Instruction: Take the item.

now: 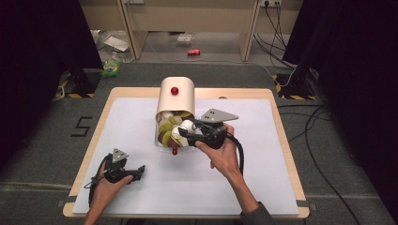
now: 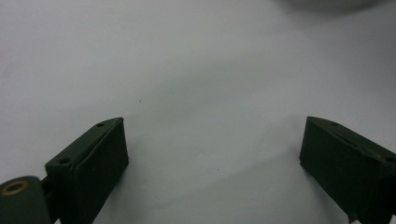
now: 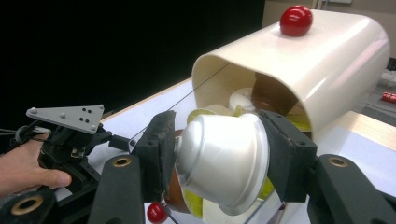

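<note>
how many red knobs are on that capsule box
2: one red knob on top of the cream cover, another red knob low at the box's clear front. Others may be hidden.

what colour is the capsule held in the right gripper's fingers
Silvery white capsule, clearest in the right gripper view.

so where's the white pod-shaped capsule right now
The white pod-shaped capsule sits clamped in the right claw, just in front of the open mouth of the cream dome-lidded container near the table's middle in the high view.
</note>
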Demonstrator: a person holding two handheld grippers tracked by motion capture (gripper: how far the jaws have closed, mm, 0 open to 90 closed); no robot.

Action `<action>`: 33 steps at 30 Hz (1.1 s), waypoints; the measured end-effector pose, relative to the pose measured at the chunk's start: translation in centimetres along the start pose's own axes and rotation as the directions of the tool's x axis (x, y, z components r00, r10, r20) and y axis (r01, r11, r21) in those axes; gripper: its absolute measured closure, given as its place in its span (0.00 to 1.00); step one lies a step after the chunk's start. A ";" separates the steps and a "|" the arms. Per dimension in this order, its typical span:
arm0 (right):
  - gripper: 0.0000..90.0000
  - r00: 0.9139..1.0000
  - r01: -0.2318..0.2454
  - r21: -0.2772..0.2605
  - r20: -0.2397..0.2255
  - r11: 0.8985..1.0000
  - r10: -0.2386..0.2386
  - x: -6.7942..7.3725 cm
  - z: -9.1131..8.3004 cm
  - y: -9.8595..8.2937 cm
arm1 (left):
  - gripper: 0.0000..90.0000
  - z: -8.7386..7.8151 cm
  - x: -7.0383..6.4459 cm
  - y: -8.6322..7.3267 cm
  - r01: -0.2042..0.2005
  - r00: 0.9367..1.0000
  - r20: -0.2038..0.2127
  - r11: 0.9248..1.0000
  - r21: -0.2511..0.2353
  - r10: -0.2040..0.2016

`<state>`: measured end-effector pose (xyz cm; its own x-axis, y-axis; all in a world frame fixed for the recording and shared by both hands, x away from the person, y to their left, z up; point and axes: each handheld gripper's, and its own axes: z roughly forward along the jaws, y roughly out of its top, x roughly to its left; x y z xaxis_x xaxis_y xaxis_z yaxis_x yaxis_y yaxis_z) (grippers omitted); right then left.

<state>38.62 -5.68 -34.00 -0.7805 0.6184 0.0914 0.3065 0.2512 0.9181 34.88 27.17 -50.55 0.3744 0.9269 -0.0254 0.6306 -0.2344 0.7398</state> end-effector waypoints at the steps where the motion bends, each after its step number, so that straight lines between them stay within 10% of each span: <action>1: 0.54 1.000 0.004 -0.005 0.001 1.000 -0.004 -0.1 -0.2 0.0 | 0.08 0.0 0.0 0.0 0.000 1.000 0.000 1.000 0.001 0.000; 33: 0.54 0.990 -0.005 0.012 0.144 1.000 0.003 -4.1 -5.8 -2.3 | 0.08 0.0 0.0 0.0 0.000 1.000 -0.001 1.000 0.001 0.000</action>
<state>37.94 -13.10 -34.24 -0.6929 0.7200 0.0381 0.3170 0.2567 0.9130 34.87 27.17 -50.54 0.3739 0.9271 -0.0250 0.6312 -0.2346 0.7393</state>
